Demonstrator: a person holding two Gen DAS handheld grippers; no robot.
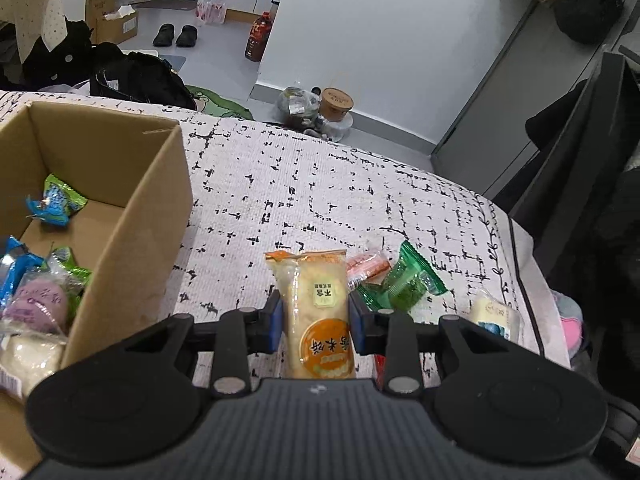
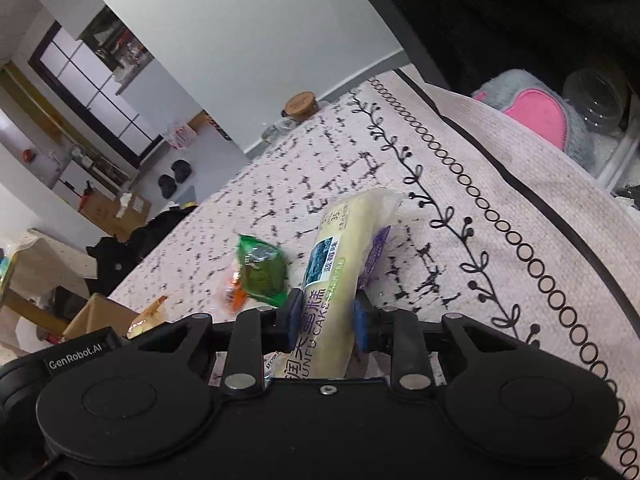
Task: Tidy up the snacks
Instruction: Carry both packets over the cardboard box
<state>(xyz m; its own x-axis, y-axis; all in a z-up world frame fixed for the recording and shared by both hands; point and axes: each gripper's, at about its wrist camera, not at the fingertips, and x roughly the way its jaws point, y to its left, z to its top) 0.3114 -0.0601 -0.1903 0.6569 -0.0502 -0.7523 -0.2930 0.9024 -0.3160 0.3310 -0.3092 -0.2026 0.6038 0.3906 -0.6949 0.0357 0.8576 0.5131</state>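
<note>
Across both wrist views I see the cloth [image 1: 320, 184], pale with black dashes and a vine-and-ring border, filling most of the frame. At nine o'clock in my left view stands the box [image 1: 132, 216], open-topped cardboard; its near wall is just beside my left gripper. Inside it lie several packets [image 1: 56, 200]: blue and green ones toward the far wall, a purple one and a white one at the near end.

My left gripper [image 1: 316, 322] is clamped on the yellow snack [image 1: 316, 312], its blue pads pressing both long sides. That packet points to twelve o'clock, its orange round label toward the camera. I cannot tell whether it is lifted off the cloth or resting on it.

My right gripper [image 2: 326, 322] is clamped on the cake [image 2: 340, 272], a long pale packet with a blue picture label and printed letters; it leans away toward one o'clock. A purple packet edge [image 2: 376, 252] shows just behind it on the right. Whether the cake's far end touches the cloth I cannot tell.

At ten o'clock of the cake lies the green packet [image 2: 262, 270] on the cloth, with the orange packet [image 2: 234, 294] touching its left side. In my left view these two sit at two o'clock of the yellow snack, just beside it, and a white packet [image 1: 494, 312] lies at three o'clock near the cloth's edge.
</note>
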